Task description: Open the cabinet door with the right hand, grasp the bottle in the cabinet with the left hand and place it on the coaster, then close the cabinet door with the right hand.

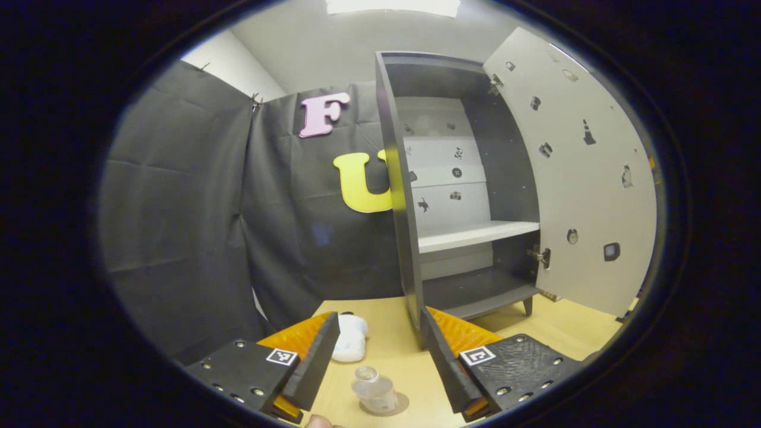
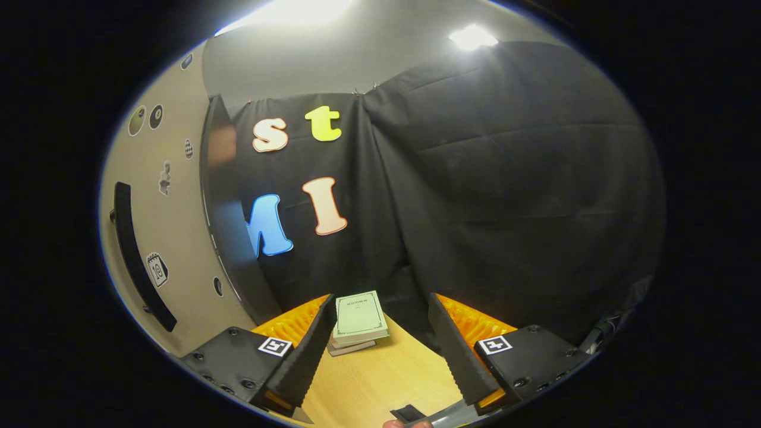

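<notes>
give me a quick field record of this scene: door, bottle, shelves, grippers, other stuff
cabinet door: swung open
cabinet: shelf and floor bare
bottle: clear, upright on the coaster, on the table
left gripper: open, above the bottle, holding nothing
right gripper: open, holding nothing
door handle: dark bar, left of the right gripper
other: white cloth; stacked books

- The stickers (image 1: 589, 133) on the cabinet door (image 1: 585, 196) are too small to make out
- The lower book (image 2: 348, 348) lies mostly hidden under the upper book (image 2: 359, 316)
</notes>
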A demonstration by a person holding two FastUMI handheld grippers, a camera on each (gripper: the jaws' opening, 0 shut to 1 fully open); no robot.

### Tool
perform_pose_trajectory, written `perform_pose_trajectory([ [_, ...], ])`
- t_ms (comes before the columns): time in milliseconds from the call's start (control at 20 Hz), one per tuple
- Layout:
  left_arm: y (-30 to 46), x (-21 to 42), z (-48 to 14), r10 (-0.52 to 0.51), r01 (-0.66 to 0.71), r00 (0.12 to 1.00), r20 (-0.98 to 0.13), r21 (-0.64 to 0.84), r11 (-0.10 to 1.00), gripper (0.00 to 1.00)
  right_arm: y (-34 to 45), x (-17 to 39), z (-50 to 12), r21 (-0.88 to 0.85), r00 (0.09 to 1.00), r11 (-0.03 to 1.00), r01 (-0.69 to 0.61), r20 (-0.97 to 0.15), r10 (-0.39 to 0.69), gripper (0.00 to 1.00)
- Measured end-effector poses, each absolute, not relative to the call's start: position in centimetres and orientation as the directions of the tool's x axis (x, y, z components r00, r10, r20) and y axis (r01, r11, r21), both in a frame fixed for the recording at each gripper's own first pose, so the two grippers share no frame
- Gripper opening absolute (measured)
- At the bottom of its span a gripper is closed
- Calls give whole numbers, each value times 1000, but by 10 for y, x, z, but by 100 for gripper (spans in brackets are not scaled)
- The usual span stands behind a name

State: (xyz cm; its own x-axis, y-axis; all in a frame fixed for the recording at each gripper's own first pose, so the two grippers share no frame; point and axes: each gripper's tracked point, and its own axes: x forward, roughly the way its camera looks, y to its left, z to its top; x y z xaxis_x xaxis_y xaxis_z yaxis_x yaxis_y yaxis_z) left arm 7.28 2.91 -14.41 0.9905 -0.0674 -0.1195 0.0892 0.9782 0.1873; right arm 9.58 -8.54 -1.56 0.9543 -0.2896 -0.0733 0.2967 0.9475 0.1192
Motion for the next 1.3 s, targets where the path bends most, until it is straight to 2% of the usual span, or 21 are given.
perform_pose_trajectory([
  [100, 19, 60, -120, -34, 54, 992, -118, 172, 984, 82, -85, 97, -8, 60, 960, 959, 278, -45, -276, 98],
  [250, 3, 50, -85, -4, 12, 993, -118, 64, 998, 83, -78, 98, 2, -29, 969, 969, 247, -14, -247, 98],
  [400, -13, 42, -57, 15, -18, 990, -143, -17, 1000, 82, -62, 102, 12, -43, 984, 984, 175, -5, -176, 98],
  [550, -9, 37, -21, 33, -34, 993, -112, -1, 999, 82, -64, 103, 37, -82, 985, 982, 169, 38, -166, 98],
  [600, -9, 35, -15, 38, -37, 993, -110, 10, 999, 82, -61, 103, 47, -90, 987, 984, 154, 53, -150, 94],
  [650, -10, 33, -8, 44, -42, 992, -120, 20, 999, 82, -60, 103, 55, -96, 989, 985, 142, 64, -136, 94],
  [700, -10, 33, -4, 51, -49, 990, -129, 21, 999, 82, -58, 102, 61, -103, 989, 985, 136, 67, -130, 98],
  [750, -13, 29, 1, 55, -54, 989, -138, 11, 998, 82, -63, 102, 63, -114, 988, 982, 148, 62, -142, 98],
  [900, -34, 18, 15, 34, -51, 984, -177, -92, 994, 83, -48, 99, 66, -97, 994, 991, 97, 54, -92, 94],
  [950, -36, 15, 25, 42, -61, 985, -168, -105, 993, 82, -40, 98, 63, -77, 997, 995, 66, 45, -63, 98],
  [1150, -31, -1, 49, 137, -135, 979, -153, 26, 991, 81, -22, 94, 59, -76, 999, 996, -41, 10, 42, 98],
  [1300, -45, -6, 54, 158, -150, 979, -131, 70, 986, 82, -4, 90, 58, -52, 992, 991, -127, -25, 126, 98],
])
